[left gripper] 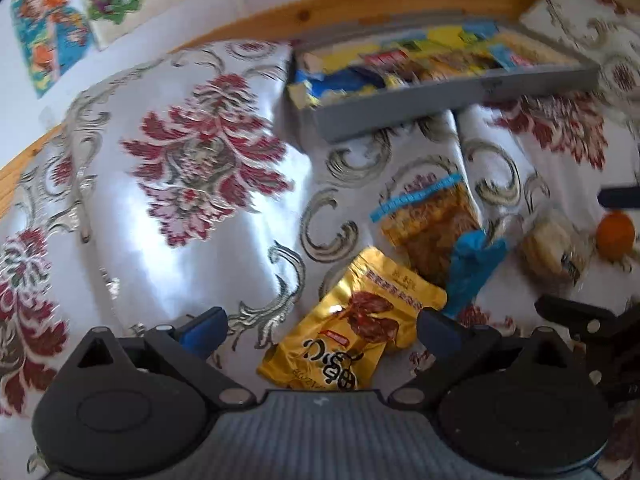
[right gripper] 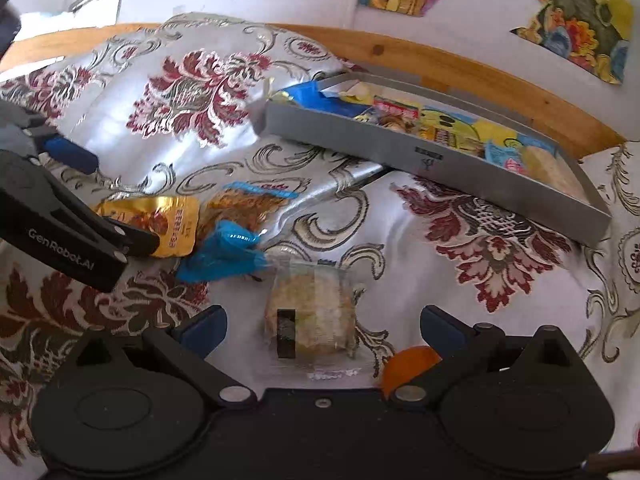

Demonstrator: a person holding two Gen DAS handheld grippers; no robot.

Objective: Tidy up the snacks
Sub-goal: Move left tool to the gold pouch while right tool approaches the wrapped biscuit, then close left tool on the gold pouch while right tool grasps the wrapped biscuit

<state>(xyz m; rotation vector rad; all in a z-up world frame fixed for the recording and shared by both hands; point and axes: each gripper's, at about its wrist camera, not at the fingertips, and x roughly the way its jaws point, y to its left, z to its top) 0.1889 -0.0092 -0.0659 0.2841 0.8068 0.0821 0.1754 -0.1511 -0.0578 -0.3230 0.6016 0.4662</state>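
A gold snack pouch (left gripper: 352, 324) lies on the patterned cloth between the spread fingers of my left gripper (left gripper: 320, 326), which is open. Past it lie an orange packet with a blue strip (left gripper: 430, 220), a crumpled blue wrapper (left gripper: 472, 264) and a clear-wrapped round cake (left gripper: 554, 248). My right gripper (right gripper: 323, 326) is open too, with that clear-wrapped cake (right gripper: 312, 314) lying between its fingers. In the right wrist view the gold pouch (right gripper: 168, 220) and blue wrapper (right gripper: 224, 254) lie left of the cake. A grey tray (right gripper: 440, 160) holding several snack packs stands at the back.
An orange fruit (right gripper: 408, 364) rests by the right gripper's right finger, and shows at the far right (left gripper: 616, 236) in the left wrist view. The cloth (left gripper: 192, 168) is rumpled into folds. A wooden rail (right gripper: 440, 64) and a wall with posters run behind the tray.
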